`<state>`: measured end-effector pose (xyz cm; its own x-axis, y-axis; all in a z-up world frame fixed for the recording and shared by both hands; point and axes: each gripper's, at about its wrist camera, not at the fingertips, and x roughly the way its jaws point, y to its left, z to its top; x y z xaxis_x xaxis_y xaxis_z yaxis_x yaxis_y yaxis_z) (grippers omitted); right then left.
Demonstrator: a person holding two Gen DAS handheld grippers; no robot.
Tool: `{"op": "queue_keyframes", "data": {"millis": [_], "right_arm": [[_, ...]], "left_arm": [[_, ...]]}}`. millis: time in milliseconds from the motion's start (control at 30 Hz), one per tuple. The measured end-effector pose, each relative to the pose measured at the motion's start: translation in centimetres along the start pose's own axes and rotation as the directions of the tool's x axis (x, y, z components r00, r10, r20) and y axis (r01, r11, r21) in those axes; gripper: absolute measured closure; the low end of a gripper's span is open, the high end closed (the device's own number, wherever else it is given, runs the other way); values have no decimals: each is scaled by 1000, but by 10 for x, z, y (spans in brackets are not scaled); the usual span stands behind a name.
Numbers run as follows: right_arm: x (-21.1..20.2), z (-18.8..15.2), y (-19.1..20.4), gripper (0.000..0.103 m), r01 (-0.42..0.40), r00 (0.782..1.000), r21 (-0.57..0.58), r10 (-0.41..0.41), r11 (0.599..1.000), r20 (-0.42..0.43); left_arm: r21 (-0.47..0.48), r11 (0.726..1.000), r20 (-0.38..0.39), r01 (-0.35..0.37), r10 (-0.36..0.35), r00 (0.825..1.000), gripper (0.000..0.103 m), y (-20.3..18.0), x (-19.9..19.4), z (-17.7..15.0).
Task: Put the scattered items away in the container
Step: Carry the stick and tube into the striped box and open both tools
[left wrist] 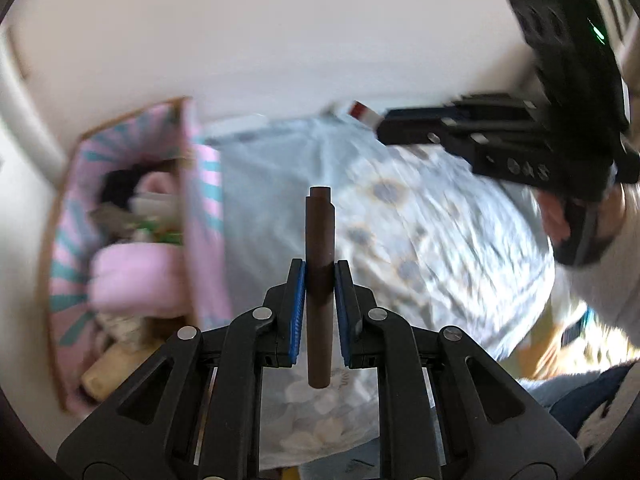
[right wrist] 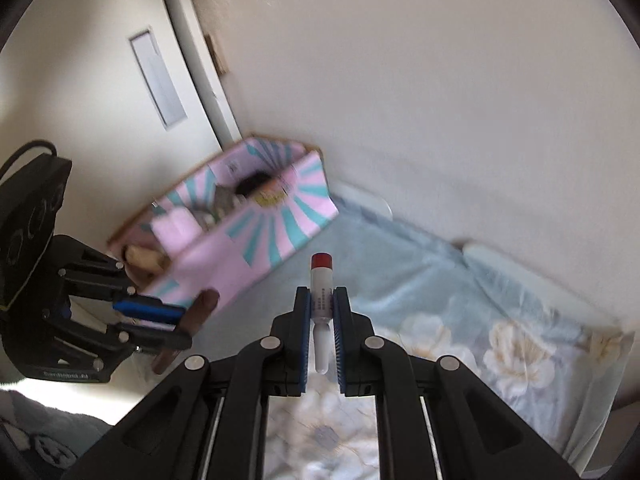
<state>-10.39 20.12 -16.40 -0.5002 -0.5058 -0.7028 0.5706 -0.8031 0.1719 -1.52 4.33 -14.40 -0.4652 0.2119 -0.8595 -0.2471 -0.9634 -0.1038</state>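
The left gripper (left wrist: 320, 276) clamps a dark brown cylindrical pen (left wrist: 319, 240); the right gripper (right wrist: 321, 300) pinches a white red-capped tube (right wrist: 321, 276). Both hang over the floral bedsheet (right wrist: 460, 312), beside the pink-and-teal cardboard box (right wrist: 280, 216).

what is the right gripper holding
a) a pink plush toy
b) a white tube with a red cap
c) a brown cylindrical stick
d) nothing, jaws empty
b: in the right wrist view, the right gripper has its jaws closed on the white tube with a red cap; the brown cylindrical stick sits in the left gripper instead.
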Motion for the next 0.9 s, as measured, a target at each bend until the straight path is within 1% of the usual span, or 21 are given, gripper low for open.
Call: {"op": "queue_keyframes", "data": {"millis": [67, 133, 200, 333, 433, 500, 600, 667, 767, 800, 833, 867, 900], "right_arm": [[-4, 13, 16, 93, -17, 1000, -7, 17, 1000, 18], [-2, 31, 40, 93, -60, 997, -26, 61, 998, 41], [3, 44, 66, 93, -88, 995, -51, 91, 995, 45], [33, 72, 97, 93, -153, 987, -98, 157, 983, 32], [64, 83, 113, 93, -194, 981, -110, 195, 975, -2], [80, 88, 118, 93, -206, 978, -110, 204, 972, -31], [105, 91, 126, 93, -203, 978, -113, 195, 973, -72], [116, 91, 128, 93, -201, 977, -115, 191, 973, -94], [129, 91, 129, 93, -172, 980, -121, 158, 978, -121], [132, 91, 129, 93, -171, 979, -116, 156, 978, -133], [137, 90, 127, 93, -172, 976, -104, 155, 980, -151], [139, 90, 126, 93, -167, 976, -95, 150, 981, -161], [141, 89, 125, 92, -153, 976, -87, 136, 984, -171]], "left_arm": [[-51, 998, 9, -43, 44, 999, 90, 18, -11, 4], [-96, 993, 26, -73, 76, 997, 90, 35, -22, 6], [-130, 985, 37, -117, 123, 992, 90, 50, -28, 8], [-222, 959, 18, -175, 184, 983, 90, 87, -32, 6], [-290, 938, -9, -189, 195, 981, 90, 109, -25, 3], [-321, 926, -19, -198, 203, 979, 90, 119, -20, 1], [-352, 913, -28, -207, 210, 977, 90, 130, -14, -1], [-360, 910, -28, -208, 212, 977, 90, 135, -10, -3], [-357, 908, -36, -222, 224, 974, 90, 140, -5, -3], [-359, 905, -35, -229, 232, 972, 88, 142, -4, -3], [-363, 902, -33, -233, 238, 971, 74, 144, -5, -3], [-370, 897, -34, -241, 247, 969, 40, 146, -5, -2], [-381, 888, -35, -260, 267, 963, 22, 148, -6, -1]]}}
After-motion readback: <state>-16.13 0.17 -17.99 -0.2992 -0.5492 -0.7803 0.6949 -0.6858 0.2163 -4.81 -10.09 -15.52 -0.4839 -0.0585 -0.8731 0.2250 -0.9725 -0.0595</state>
